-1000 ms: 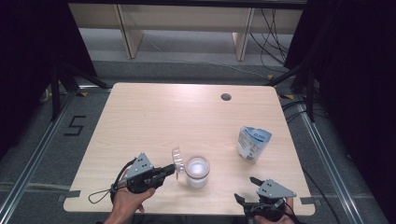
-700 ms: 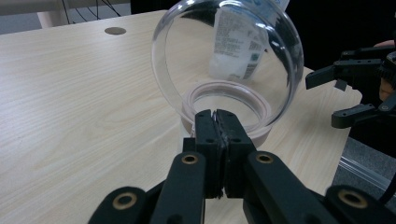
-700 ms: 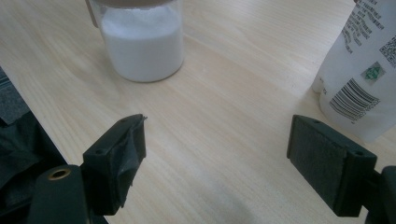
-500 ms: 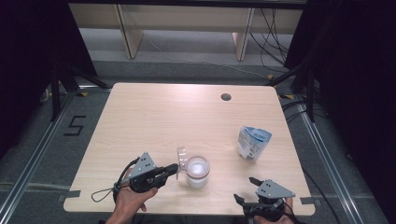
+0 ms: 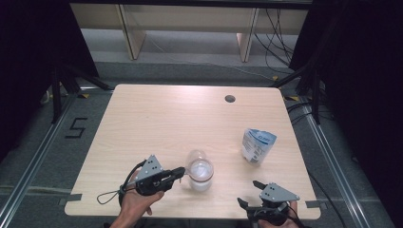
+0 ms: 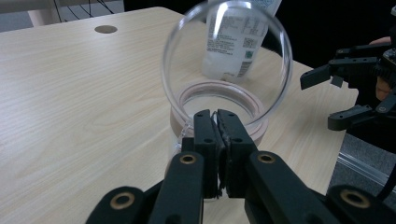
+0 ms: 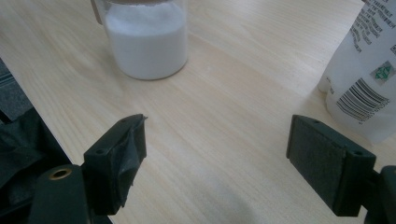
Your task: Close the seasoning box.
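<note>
A glass jar (image 5: 200, 175) holding white powder (image 7: 147, 37) stands near the table's front edge. Its clear round lid (image 5: 195, 156) is raised, tilted above the jar's rim (image 6: 219, 100). My left gripper (image 5: 179, 172) is shut on the lid's lower edge (image 6: 217, 123), just left of the jar. A white and blue pouch (image 5: 257, 145) stands upright to the jar's right, also behind the lid (image 6: 238, 37) and at the right edge (image 7: 364, 84). My right gripper (image 5: 249, 192) hangs open at the front right corner with nothing between its jaws (image 7: 215, 154). It is also seen farther off (image 6: 327, 100).
A round cable hole (image 5: 230, 99) sits in the wooden table (image 5: 157, 118) near its far edge. Shelving legs and cables lie on the floor beyond the table. Dark curtains flank both sides.
The left gripper has shifted right with the clear lid, bringing it from beside the jar to over its rim. The right gripper has stayed in place.
</note>
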The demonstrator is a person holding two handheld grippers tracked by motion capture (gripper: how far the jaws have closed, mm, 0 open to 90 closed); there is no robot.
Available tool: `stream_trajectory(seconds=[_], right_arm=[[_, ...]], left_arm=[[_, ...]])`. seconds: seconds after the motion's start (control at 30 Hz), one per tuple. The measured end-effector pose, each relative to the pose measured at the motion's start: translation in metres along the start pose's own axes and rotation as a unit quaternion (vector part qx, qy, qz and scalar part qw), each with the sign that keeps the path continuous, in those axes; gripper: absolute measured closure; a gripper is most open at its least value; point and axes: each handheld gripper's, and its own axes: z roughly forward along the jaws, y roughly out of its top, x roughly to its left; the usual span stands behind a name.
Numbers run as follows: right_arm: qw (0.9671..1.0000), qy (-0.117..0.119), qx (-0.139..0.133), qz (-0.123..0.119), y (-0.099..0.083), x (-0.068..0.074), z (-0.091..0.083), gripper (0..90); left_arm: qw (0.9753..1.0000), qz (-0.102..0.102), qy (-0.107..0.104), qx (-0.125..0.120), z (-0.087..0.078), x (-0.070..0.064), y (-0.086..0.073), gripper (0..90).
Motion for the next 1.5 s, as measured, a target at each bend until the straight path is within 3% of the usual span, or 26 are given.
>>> stream_trajectory(seconds=[0.07, 0.13, 0.2, 0.3, 0.33, 0.43, 0.57, 0.67, 0.73, 0.8, 0.9, 1.07, 1.13, 1.23, 1.27, 1.3, 1.37, 1.47, 1.5], right_arm=[[0.9999, 0.001, -0.003, -0.011, 0.000, -0.002, 0.001, 20.7], [1.0000, 0.007, 0.000, -0.003, 0.000, -0.001, 0.000, 20.9], [1.0000, 0.009, 0.001, 0.000, 0.000, -0.002, 0.000, 20.9], [0.9999, 0.012, -0.007, 0.002, 0.001, -0.003, 0.000, 20.9], [1.0000, 0.002, -0.006, 0.004, 0.001, -0.003, -0.001, 20.9], [0.9998, 0.012, -0.011, 0.008, 0.001, -0.004, -0.002, 20.7], [0.9996, 0.013, -0.021, 0.011, 0.001, -0.006, -0.002, 20.1], [0.9992, 0.024, -0.019, 0.027, 0.002, -0.005, -0.003, 19.5], [0.9991, 0.022, -0.028, 0.021, 0.002, -0.006, -0.003, 19.6], [0.9987, 0.031, -0.024, 0.032, 0.002, -0.005, -0.003, 19.6], [0.9987, 0.033, -0.025, 0.030, 0.002, -0.006, -0.002, 19.5], [0.9988, 0.028, -0.028, 0.028, 0.002, -0.005, -0.003, 19.5], [0.9989, 0.028, -0.027, 0.026, 0.002, -0.005, -0.003, 19.5], [0.9990, 0.023, -0.033, 0.020, 0.002, -0.006, -0.003, 19.4], [0.9989, 0.025, -0.033, 0.023, 0.002, -0.006, -0.002, 19.4], [0.9987, 0.031, -0.029, 0.029, 0.002, -0.005, -0.003, 19.4], [0.9981, 0.040, -0.032, 0.035, 0.002, -0.005, -0.003, 19.3], [0.9986, 0.029, -0.033, 0.029, 0.002, -0.006, -0.003, 18.8], [0.9982, 0.041, -0.029, 0.033, 0.002, -0.006, -0.002, 18.2]], left_arm=[[0.9999, -0.011, 0.001, -0.001, 0.001, -0.001, -0.001, 85.0], [0.9998, -0.021, -0.002, -0.003, 0.000, -0.002, -0.001, 81.6], [0.9998, -0.017, -0.012, -0.007, 0.000, -0.001, -0.001, 77.3], [0.9992, -0.038, -0.008, -0.004, -0.002, -0.003, -0.002, 66.8], [0.9989, -0.044, -0.010, -0.006, -0.003, -0.004, -0.002, 61.9], [0.9990, -0.042, -0.014, -0.001, -0.004, -0.003, -0.004, 54.2], [0.9983, -0.057, -0.010, 0.002, -0.006, -0.005, -0.008, 43.5], [0.9988, -0.046, -0.015, 0.004, -0.007, -0.004, -0.011, 37.9], [0.9984, -0.055, -0.010, 0.003, -0.008, -0.006, -0.013, 35.6], [0.9991, -0.042, -0.005, 0.011, -0.009, -0.005, -0.015, 33.8], [0.9986, -0.052, -0.003, 0.012, -0.009, -0.007, -0.018, 31.6], [0.9990, -0.039, -0.007, 0.019, -0.008, -0.007, -0.020, 28.7], [0.9985, -0.052, -0.005, 0.018, -0.008, -0.009, -0.022, 28.1], [0.9989, -0.039, -0.011, 0.024, -0.009, -0.008, -0.024, 27.5], [0.9986, -0.046, -0.008, 0.023, -0.009, -0.010, -0.025, 27.5], [0.9990, -0.035, -0.009, 0.024, -0.010, -0.009, -0.025, 27.5], [0.9986, -0.045, -0.003, 0.027, -0.011, -0.010, -0.027, 27.2], [0.9988, -0.038, -0.007, 0.030, -0.014, -0.010, -0.030, 26.9], [0.9986, -0.042, -0.005, 0.032, -0.014, -0.011, -0.031, 26.6]])
